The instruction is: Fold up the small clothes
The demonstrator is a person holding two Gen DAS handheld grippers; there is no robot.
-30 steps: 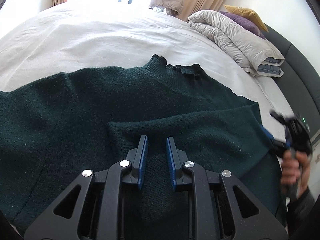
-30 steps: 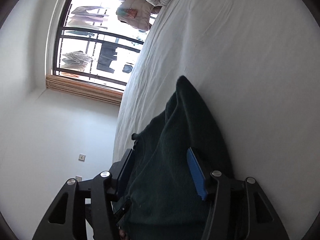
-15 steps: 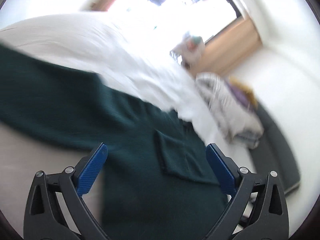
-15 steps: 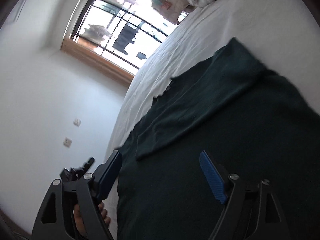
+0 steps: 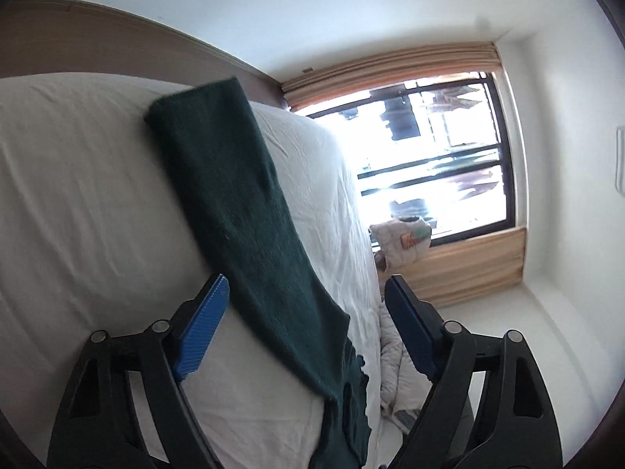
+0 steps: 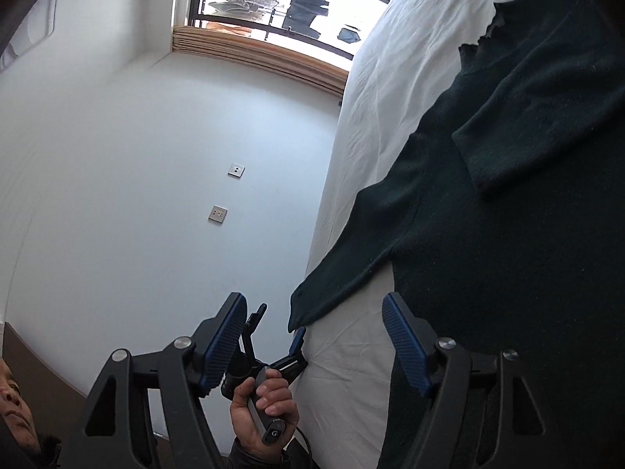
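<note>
The left gripper [image 5: 304, 320] and right gripper [image 6: 312, 336] are held wide, closing slightly and gripping nothing, while the dark green sweater [image 6: 508, 203] lies on the bed [image 6: 351, 383], one sleeve [image 6: 539, 125] already folded across, the other sleeve [image 5: 234, 203] judged still unfolded.

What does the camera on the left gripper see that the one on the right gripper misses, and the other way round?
Only the left wrist view shows the stretched-out sweater sleeve, the padded jacket by the window and crumpled bedding beside the mattress.

Only the right wrist view shows the sweater's folded-in sleeve, two wall sockets, and the hand holding the left gripper.

Both show the dark green sweater, the white bed sheet and the window; each gripper's jaws are closing, gripping nothing.
</note>
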